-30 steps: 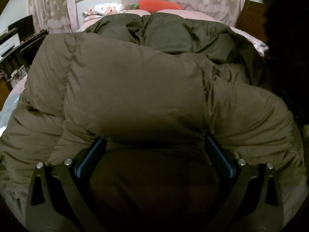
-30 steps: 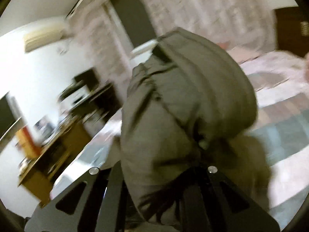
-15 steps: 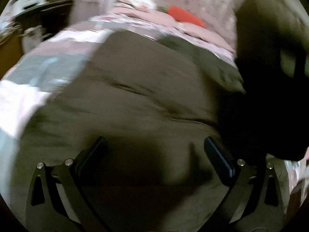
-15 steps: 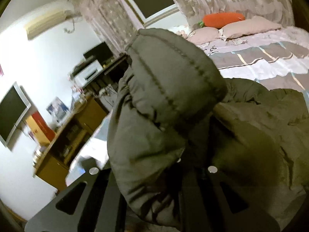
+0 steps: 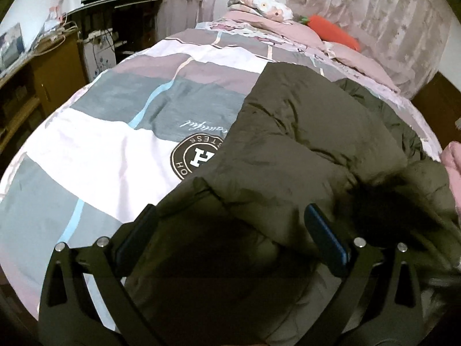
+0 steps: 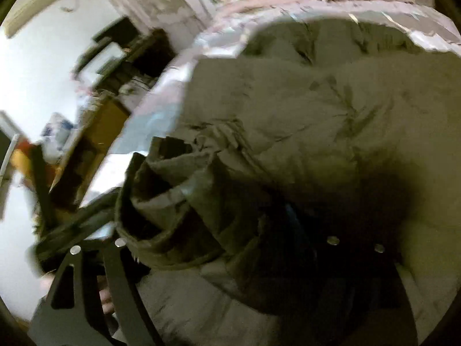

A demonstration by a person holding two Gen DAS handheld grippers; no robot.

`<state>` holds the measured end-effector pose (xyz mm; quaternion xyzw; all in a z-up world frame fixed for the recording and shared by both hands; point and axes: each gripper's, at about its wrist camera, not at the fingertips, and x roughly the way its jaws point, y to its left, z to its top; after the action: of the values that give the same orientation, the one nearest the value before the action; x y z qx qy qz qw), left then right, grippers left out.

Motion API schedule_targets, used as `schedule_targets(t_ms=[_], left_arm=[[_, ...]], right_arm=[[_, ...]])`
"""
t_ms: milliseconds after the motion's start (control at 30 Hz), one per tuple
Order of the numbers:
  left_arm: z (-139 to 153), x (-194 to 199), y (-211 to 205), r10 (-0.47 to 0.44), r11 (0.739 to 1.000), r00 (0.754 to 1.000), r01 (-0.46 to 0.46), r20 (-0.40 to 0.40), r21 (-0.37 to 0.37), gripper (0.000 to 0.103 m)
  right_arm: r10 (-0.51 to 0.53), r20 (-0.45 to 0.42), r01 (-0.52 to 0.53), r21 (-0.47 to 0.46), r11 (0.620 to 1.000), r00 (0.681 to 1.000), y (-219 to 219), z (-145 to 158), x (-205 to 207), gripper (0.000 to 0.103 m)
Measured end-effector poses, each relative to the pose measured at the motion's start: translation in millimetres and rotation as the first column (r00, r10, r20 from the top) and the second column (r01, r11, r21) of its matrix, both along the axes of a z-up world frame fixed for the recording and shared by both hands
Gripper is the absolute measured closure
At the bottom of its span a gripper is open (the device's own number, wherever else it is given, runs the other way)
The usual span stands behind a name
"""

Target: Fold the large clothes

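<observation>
An olive puffer jacket (image 5: pixel 302 144) lies bunched on the right half of the bed. My left gripper (image 5: pixel 230 230) hangs low over its near edge with the jaws wide apart. Jacket bulk fills the gap, and I see no pad pressing on it. In the right wrist view the same jacket (image 6: pixel 317 109) fills most of the frame. My right gripper (image 6: pixel 207 222) is just above it and its jaws are opening. A rumpled sleeve cuff (image 6: pixel 173 178) sits loose between them. The right-hand finger of that gripper is mostly lost in shadow.
The patchwork bedspread (image 5: pixel 115 150) lies bare to the left of the jacket. Pink pillows (image 5: pixel 288 28) and an orange carrot cushion (image 5: pixel 334 34) are at the headboard. A cluttered wooden desk (image 5: pixel 43 72) runs along the bed's left side. A person's fingers (image 6: pixel 103 297) show under the right gripper.
My right gripper came down from holding the sleeve up in the air, and its jaws have parted. The left gripper's view shifted left, so bare bedspread now shows beside the jacket.
</observation>
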<state>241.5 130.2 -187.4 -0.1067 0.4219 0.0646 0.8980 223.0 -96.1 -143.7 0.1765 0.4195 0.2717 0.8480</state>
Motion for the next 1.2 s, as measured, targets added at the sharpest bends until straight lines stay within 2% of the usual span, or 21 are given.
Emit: schedule_targets(t_ms=[67,100,133,267,300,333,367,433,467,500,567,667,700,733,800,867,933,1000,1033,1100,1200], left_arm=[[-4,1,-5,-0.012,1.0,1.0,0.012,-0.014,0.009,0.002],[-7,2,-8,-0.013,1.0,1.0,0.013,-0.023,0.02,0.002],[-9,2,-9,-0.012,0.999,1.0,0.013,-0.027,0.029,0.002],[-23,1,-18,-0.011,0.998,0.998,0.014,-0.058,0.054,0.002],[-24,0,-20,-0.008,0.997,0.998,0.012,-0.057,0.072,0.002],[-24,1,-21,-0.005,0.997,0.999,0.009,-0.053,0.083,0.002],[-22,-1,-21,0.009,0.995,0.999,-0.005,-0.047,0.099,0.002],[-15,-2,-21,0.058,0.99,0.997,-0.051,-0.056,0.13,0.002],[-9,-4,-22,0.091,0.984,0.994,-0.08,-0.067,0.157,0.002],[1,-7,-25,0.129,0.976,0.99,-0.116,-0.059,0.186,0.002],[35,-24,-45,0.162,0.959,0.986,-0.165,0.033,0.232,0.002],[96,-53,-117,0.012,0.962,0.968,-0.079,0.249,0.26,0.002],[111,-61,-143,-0.046,0.966,0.952,-0.035,0.304,0.257,0.002],[126,-70,-179,-0.133,0.972,0.92,0.048,0.368,0.231,0.002],[135,-76,-224,-0.235,0.97,0.871,0.184,0.431,0.158,0.002],[122,-67,-283,-0.339,0.94,0.834,0.315,0.435,0.128,0.002],[100,-53,-317,-0.39,0.92,0.825,0.366,0.409,0.137,0.002],[62,-23,-336,-0.384,0.921,0.867,0.382,0.319,0.072,0.002],[35,-1,-332,-0.349,0.933,0.906,0.36,0.238,-0.002,0.002],[0,23,-316,-0.31,0.945,0.94,0.321,0.139,-0.065,0.002],[-21,24,-304,-0.361,0.933,0.921,0.356,0.145,0.057,0.007]], right_arm=[[-0.048,0.112,0.047,0.006,0.999,0.993,-31,22,-15,0.019],[-0.138,0.209,0.149,-0.037,0.988,0.968,-59,39,-24,0.014],[-0.195,0.253,0.219,-0.07,0.973,0.948,-75,48,-25,0.013],[-0.433,0.321,0.491,-0.126,0.862,0.842,-150,62,-18,0.013],[-0.507,0.345,0.581,-0.159,0.798,0.79,-171,56,-12,0.013],[-0.552,0.344,0.634,-0.198,0.748,0.759,-184,45,-5,0.013],[-0.589,0.321,0.666,-0.246,0.704,0.741,-198,26,6,0.013],[-0.622,0.224,0.657,-0.357,0.664,0.751,-221,-30,30,0.013],[-0.599,0.146,0.594,-0.442,0.672,0.787,-220,-69,45,0.013],[-0.58,0.127,0.559,-0.491,0.669,0.805,-215,-97,50,0.012],[-0.594,0.176,0.593,-0.49,0.639,0.785,-210,-101,45,0.011],[-0.594,0.203,0.607,-0.484,0.63,0.778,-206,-100,35,0.011],[-0.599,0.189,0.608,-0.464,0.644,0.778,-212,-102,36,0.011],[-0.604,0.169,0.608,-0.442,0.659,0.778,-215,-102,41,0.011],[-0.612,0.132,0.607,-0.398,0.688,0.78,-217,-101,49,0.01],[-0.621,0.102,0.612,-0.352,0.709,0.778,-221,-102,50,0.009],[-0.627,0.071,0.617,-0.289,0.732,0.776,-225,-101,51,0.008],[-0.65,0.021,0.64,-0.204,0.741,0.759,-241,-106,45,0.008],[-0.665,-0.014,0.655,-0.159,0.739,0.747,-252,-110,42,0.008],[-0.679,-0.046,0.671,-0.119,0.732,0.733,-264,-113,38,0.008],[-0.672,-0.028,0.659,-0.166,0.734,0.74,-257,-111,40,0.004]])
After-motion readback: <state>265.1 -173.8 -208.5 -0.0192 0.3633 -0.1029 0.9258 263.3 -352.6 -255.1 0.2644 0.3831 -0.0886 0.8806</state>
